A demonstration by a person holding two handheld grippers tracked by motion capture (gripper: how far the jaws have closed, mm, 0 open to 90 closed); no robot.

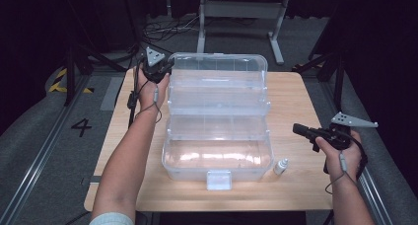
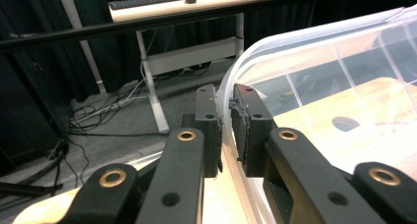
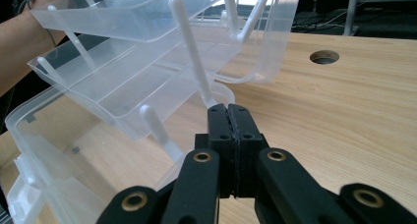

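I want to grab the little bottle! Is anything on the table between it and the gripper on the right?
No. In the high view, bare wooden table lies between the small white bottle and the right gripper, whose jaws are shut.

Clear plastic box (image 1: pixel 217 131), pale wooden table (image 1: pixel 296 101)

Along our right gripper (image 3: pixel 233 113), the two black jaws stood pressed together with nothing between them, just above the wooden table (image 3: pixel 344 116). Beyond them the clear plastic box (image 3: pixel 147 76) fanned its trays open on white arms; a round hole (image 3: pixel 324 57) marked the tabletop.
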